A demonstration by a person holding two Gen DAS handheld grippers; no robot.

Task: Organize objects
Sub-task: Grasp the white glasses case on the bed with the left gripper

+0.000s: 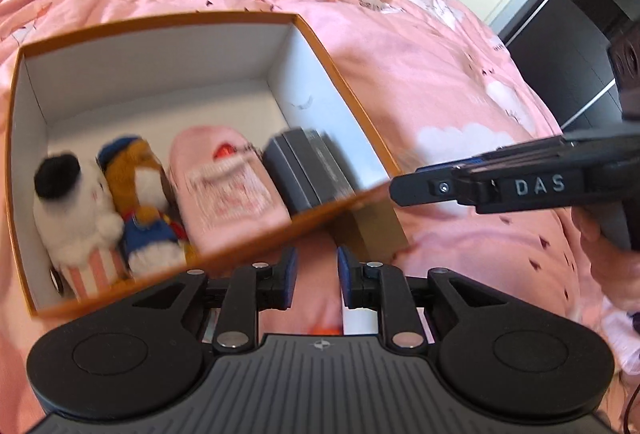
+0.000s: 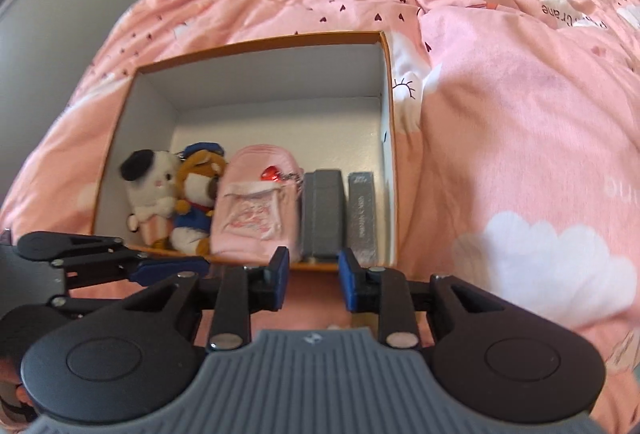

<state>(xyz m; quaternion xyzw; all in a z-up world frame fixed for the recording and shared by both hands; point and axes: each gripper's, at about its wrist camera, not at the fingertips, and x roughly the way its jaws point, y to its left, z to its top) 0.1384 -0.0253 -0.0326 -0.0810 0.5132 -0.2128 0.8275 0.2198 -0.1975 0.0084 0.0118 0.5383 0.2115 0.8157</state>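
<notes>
So the orange box [image 2: 386,82] sits mid-frame on the pink duvet [image 2: 520,154], and everything's lined up along its near wall: white plush [image 2: 150,190], brown plush [image 2: 196,202], pink pouch [image 2: 256,202], two grey cases [image 2: 324,214]. Both the left gripper [image 1: 316,274] and right gripper [image 2: 314,280] hover just short of that wall, fingers parted, holding nothing. Box's long axis runs away up-frame, neither one clearly nearer.

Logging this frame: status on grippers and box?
Left gripper and right gripper open, empty. Orange cardboard box holds plush toys, pink pouch, grey boxes. Nothing blocking.
</notes>
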